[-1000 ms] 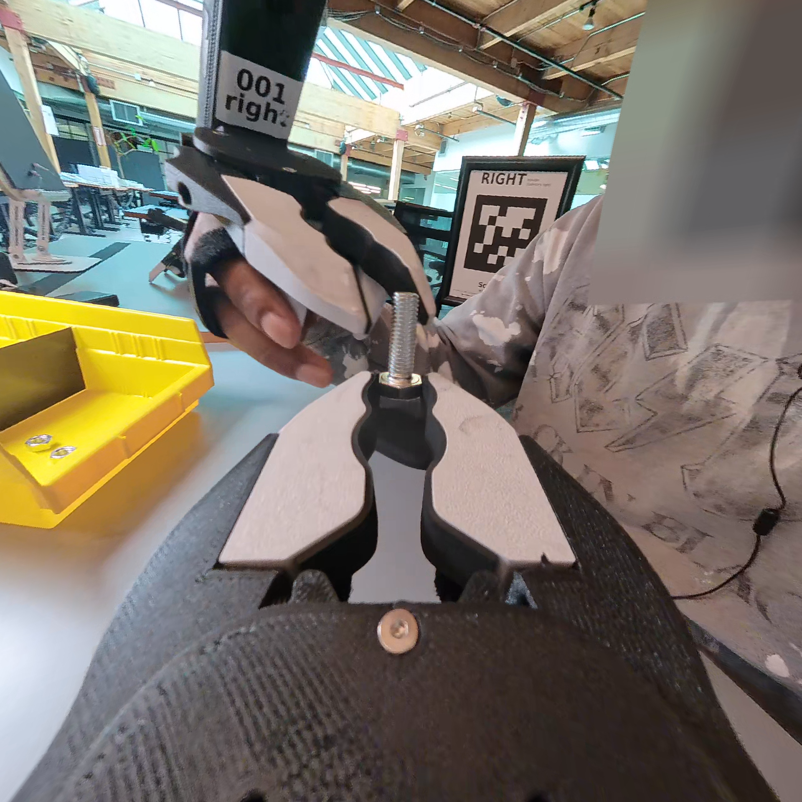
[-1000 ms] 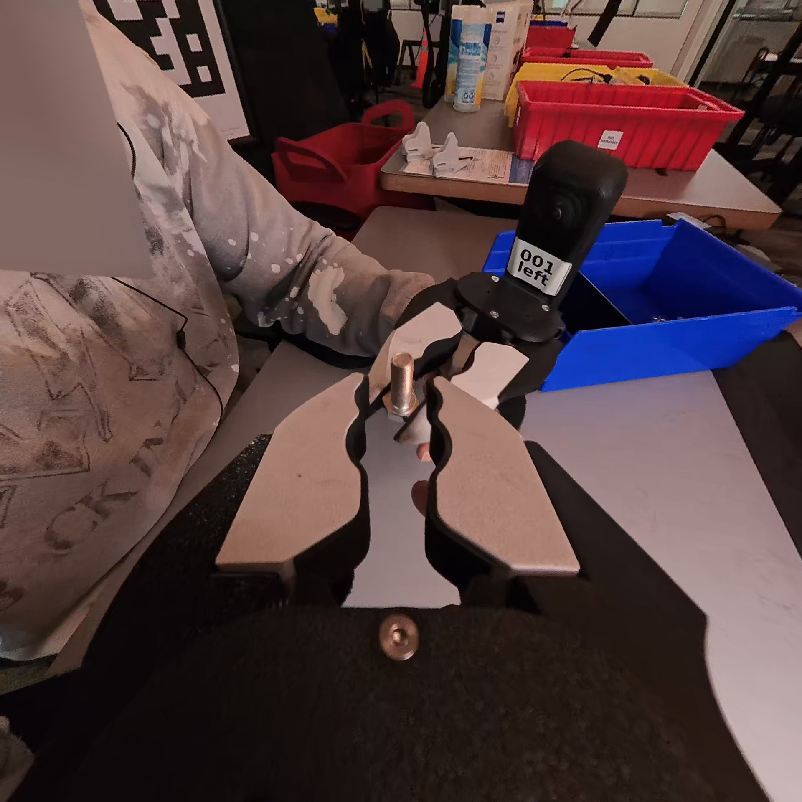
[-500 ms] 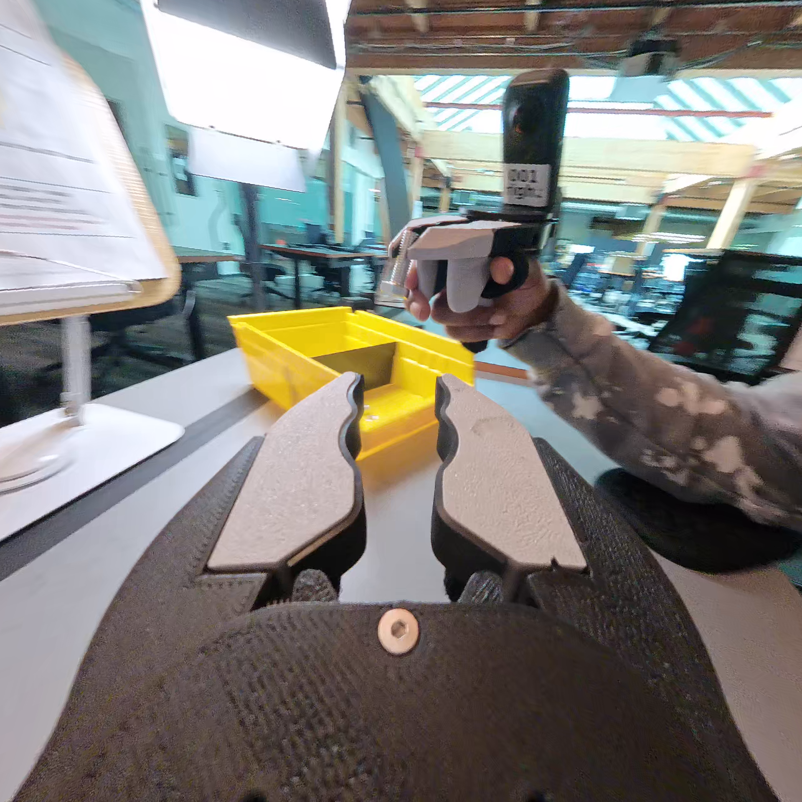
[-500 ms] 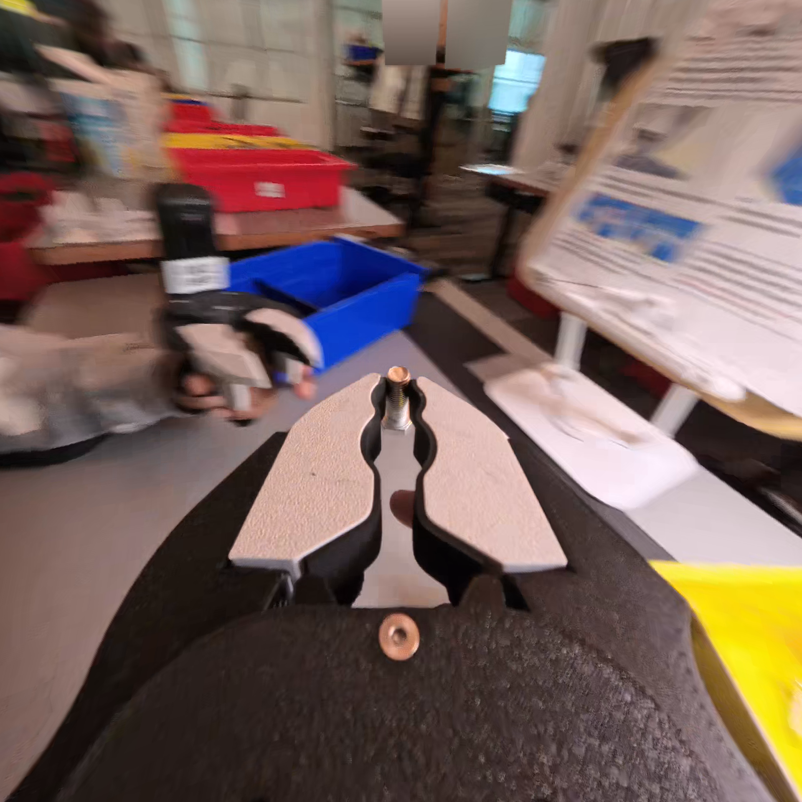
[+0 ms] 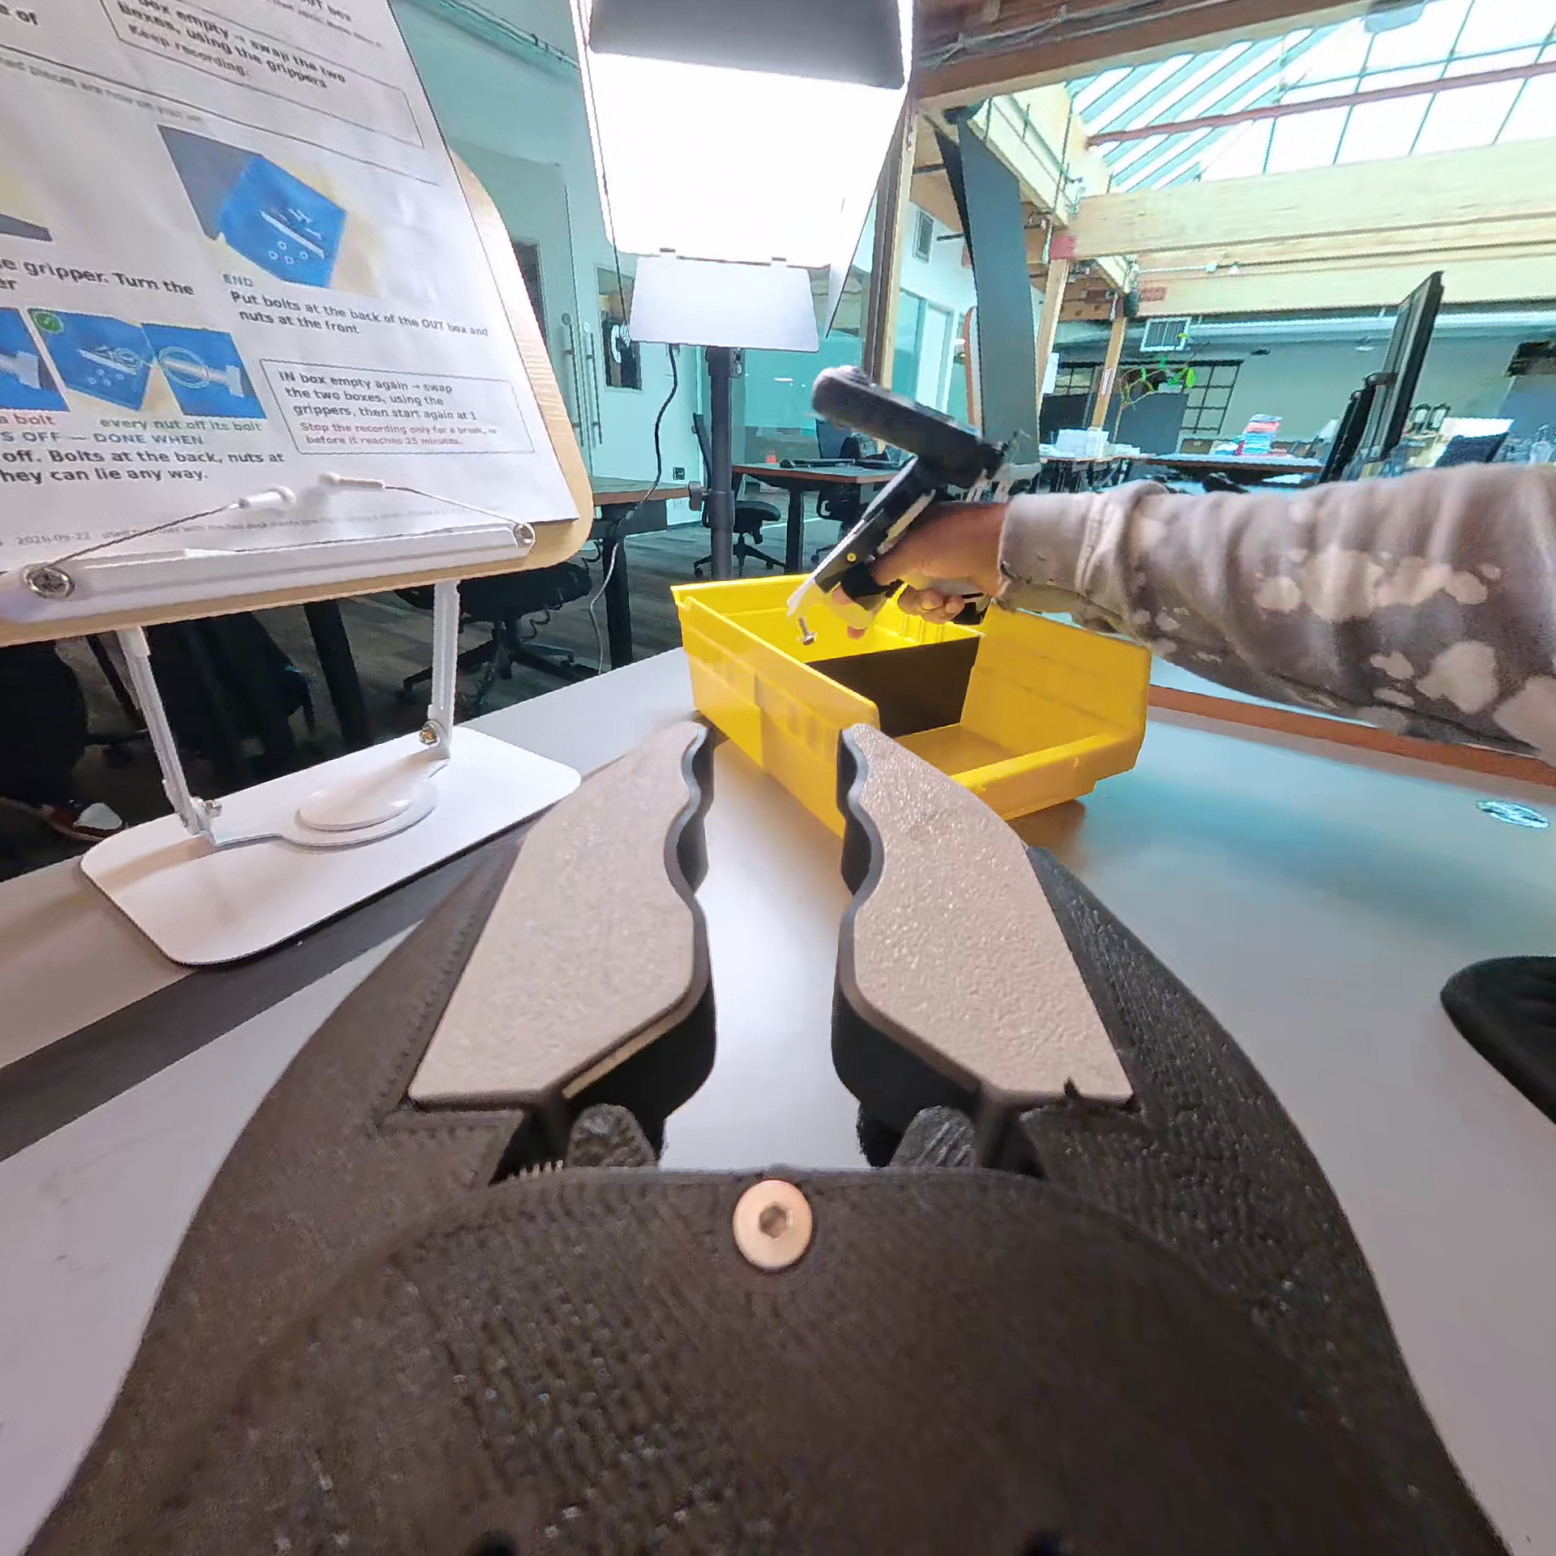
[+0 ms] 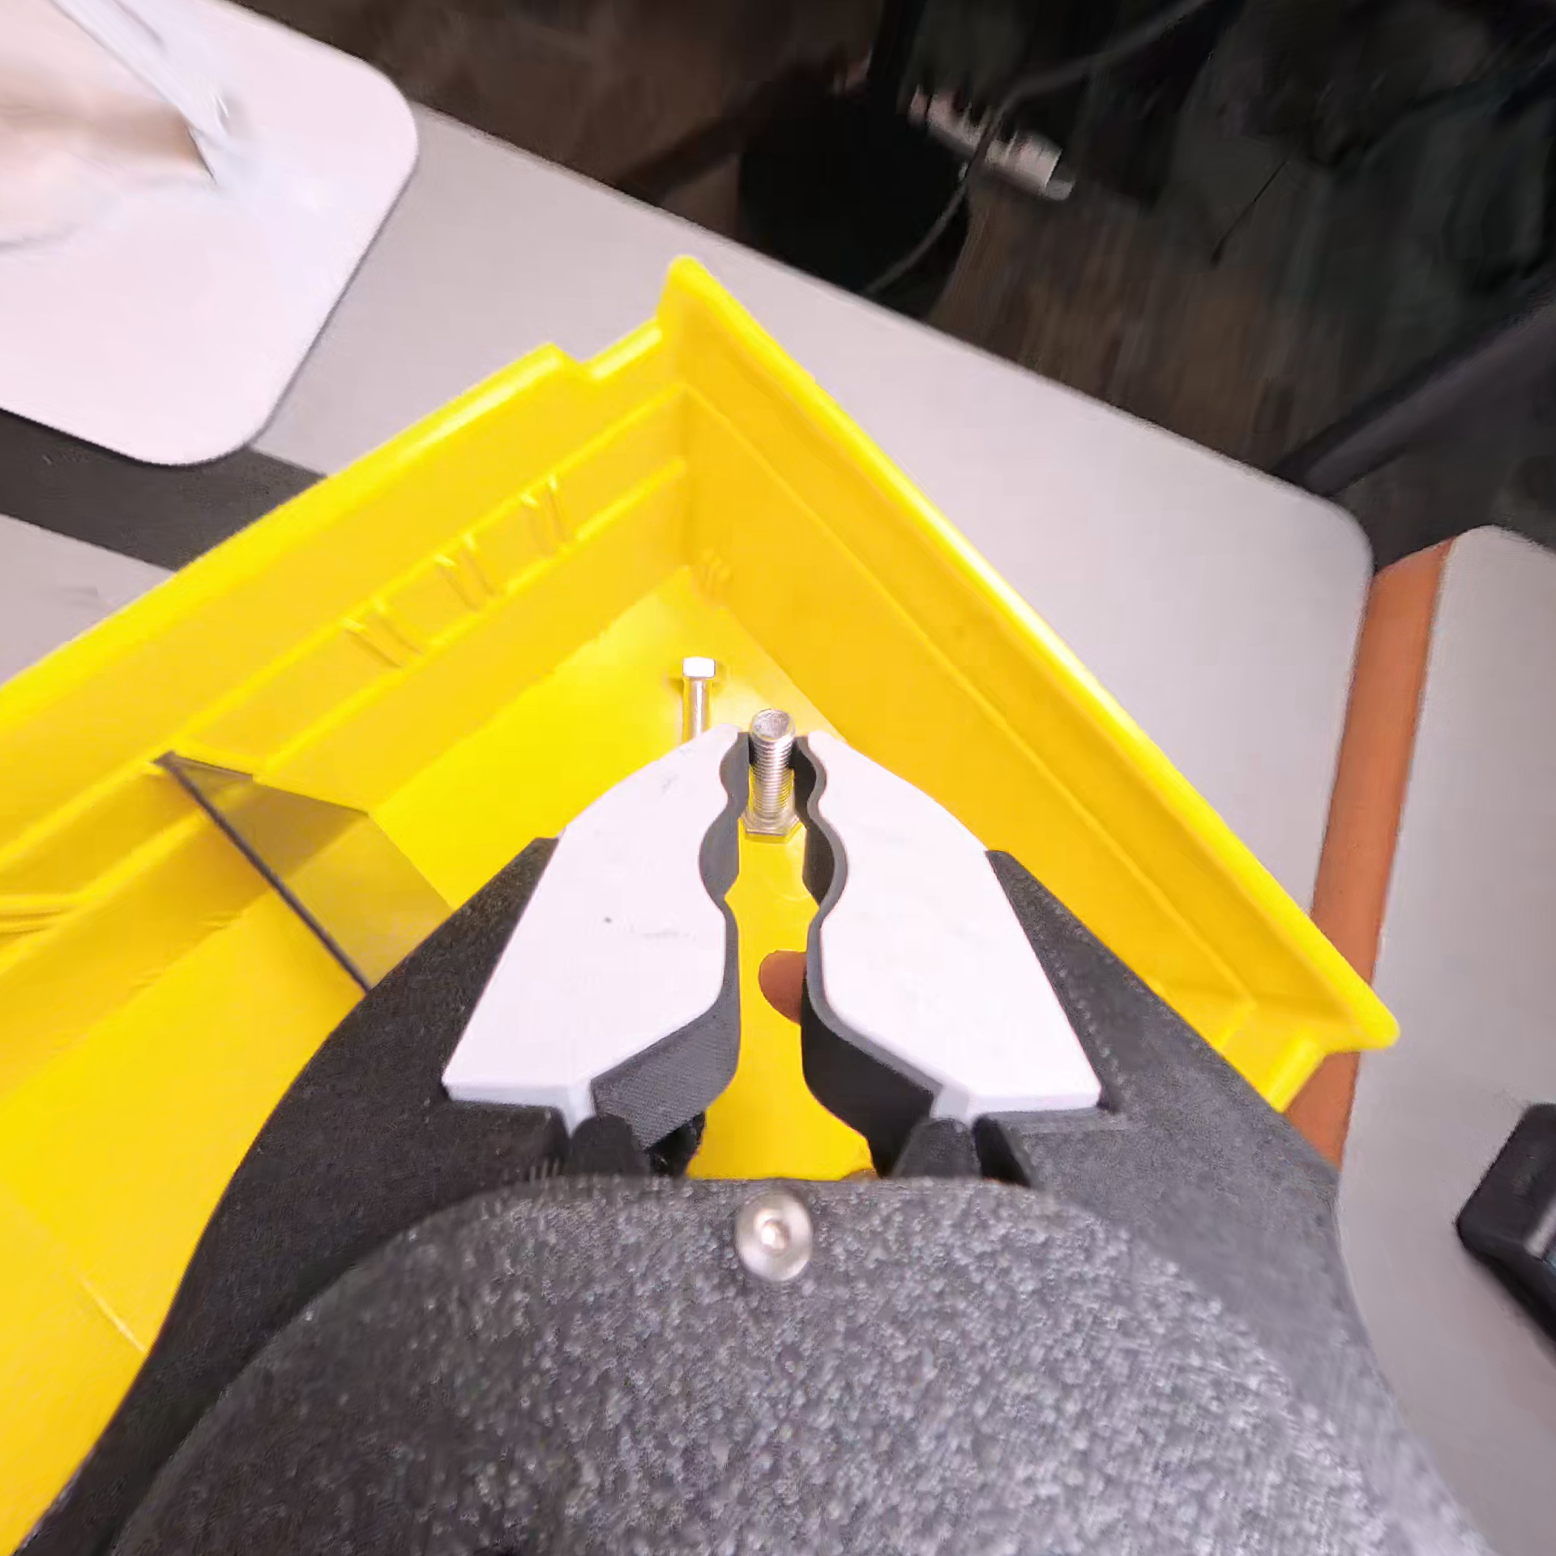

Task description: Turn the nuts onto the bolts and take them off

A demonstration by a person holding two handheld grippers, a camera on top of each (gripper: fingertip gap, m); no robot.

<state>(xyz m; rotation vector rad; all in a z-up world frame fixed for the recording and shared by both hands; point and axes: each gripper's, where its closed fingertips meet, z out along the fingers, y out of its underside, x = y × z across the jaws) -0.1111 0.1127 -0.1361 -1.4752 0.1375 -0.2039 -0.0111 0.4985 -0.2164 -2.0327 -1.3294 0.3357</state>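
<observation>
Holding the bolt (image 6: 769,779) clamped in your right claw (image 6: 770,758) over the yellow bin (image 6: 968,539)'s back corner, at 12 o'clock, while your left claw (image 5: 770,758) is hanging narrowly parted and empty, you are best lowering before releasing beside the loose bolt (image 6: 697,695).

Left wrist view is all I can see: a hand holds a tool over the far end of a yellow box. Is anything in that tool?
Observer: Yes. The right gripper is shut on a bolt, and no nut shows on its thread.
Operator: Is the box beneath it empty?
Observer: No. A second bolt lies on the floor of the yellow box, close to the back corner.
Operator: Which side of the black divider is that one on?
Observer: The black divider stands off to one side. Both bolts are in the corner compartment beyond it.
</observation>
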